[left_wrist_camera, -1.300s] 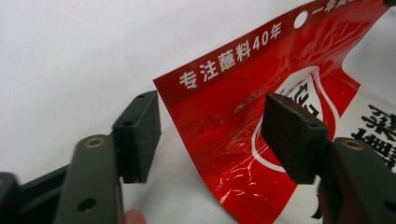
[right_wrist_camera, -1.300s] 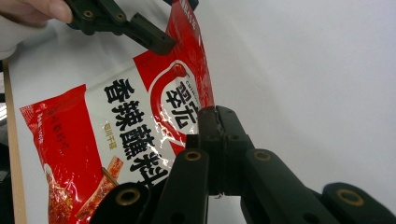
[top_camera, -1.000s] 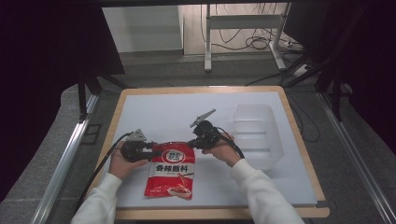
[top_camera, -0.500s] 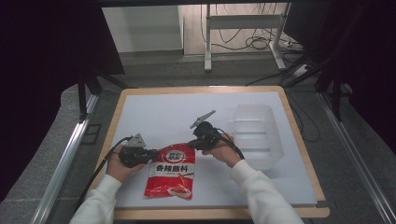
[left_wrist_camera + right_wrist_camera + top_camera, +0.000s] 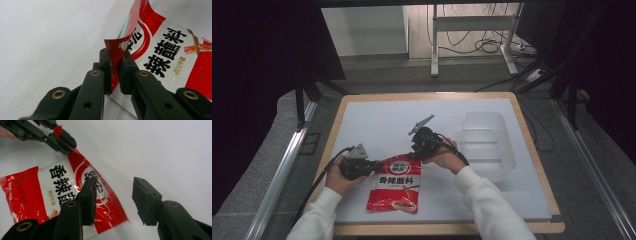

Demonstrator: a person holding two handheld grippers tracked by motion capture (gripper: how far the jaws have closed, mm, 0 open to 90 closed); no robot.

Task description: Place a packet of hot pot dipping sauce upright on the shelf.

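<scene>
The white worktop (image 5: 377,125) carries a clear plastic bin (image 5: 486,142) at its right and a glossy red-and-white sachet (image 5: 395,186) lying flat near the front edge, printed with black characters. The left tongs (image 5: 115,67) are clamped on the sachet's upturned top-left corner. The right tongs (image 5: 116,200) stand wide apart over the sachet's top-right corner, gripping nothing.

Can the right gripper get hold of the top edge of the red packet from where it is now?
Probably yes. The right gripper is open just above the red packet's near corner, with only bare white table beside it. The left gripper pinches the other corner.
</scene>
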